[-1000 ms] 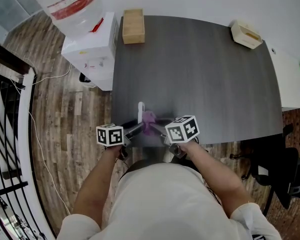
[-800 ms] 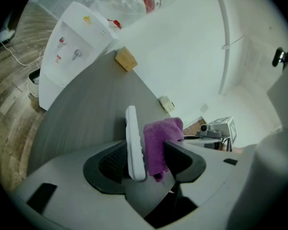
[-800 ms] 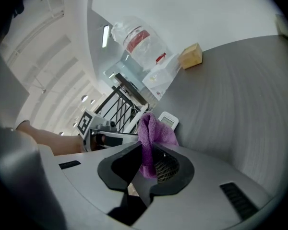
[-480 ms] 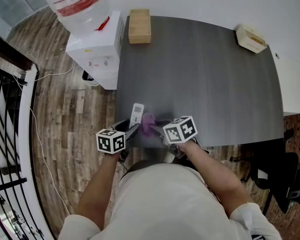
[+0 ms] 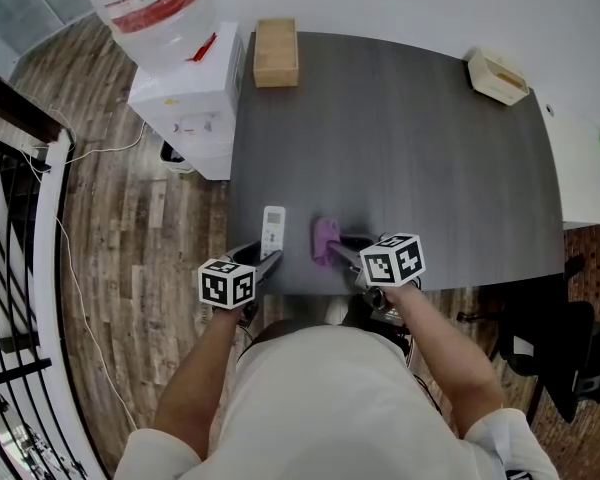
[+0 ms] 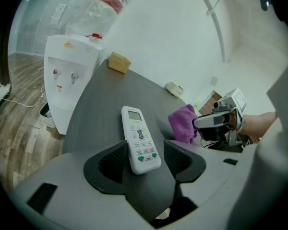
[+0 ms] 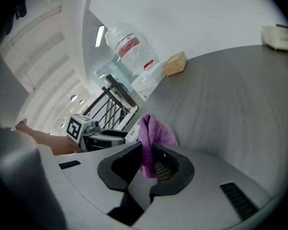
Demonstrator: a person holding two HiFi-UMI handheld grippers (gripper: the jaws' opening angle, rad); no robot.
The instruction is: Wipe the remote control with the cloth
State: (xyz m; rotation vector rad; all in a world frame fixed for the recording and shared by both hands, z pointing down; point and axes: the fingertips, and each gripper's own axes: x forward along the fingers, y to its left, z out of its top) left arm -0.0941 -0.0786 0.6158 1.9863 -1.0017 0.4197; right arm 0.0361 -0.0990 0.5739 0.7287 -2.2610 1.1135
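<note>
The white remote control (image 5: 272,230) (image 6: 139,138) sits with its lower end between the jaws of my left gripper (image 5: 267,260) (image 6: 144,159), buttons facing up, over the near edge of the dark table (image 5: 410,138). That gripper is shut on it. My right gripper (image 5: 332,253) (image 7: 149,162) is shut on a purple cloth (image 5: 325,238) (image 7: 151,131), which sticks up out of its jaws. The cloth (image 6: 183,122) hangs a short way to the right of the remote and does not touch it.
A wooden box (image 5: 275,53) lies at the table's far left corner and a beige box (image 5: 497,76) at the far right. A water dispenser (image 5: 185,98) stands off the left side. A white cabinet (image 5: 585,158) and a black chair (image 5: 560,338) are at the right.
The remote has turned from edge-on to flat, buttons up, in my left gripper. My right gripper has moved right with the cloth, off the remote.
</note>
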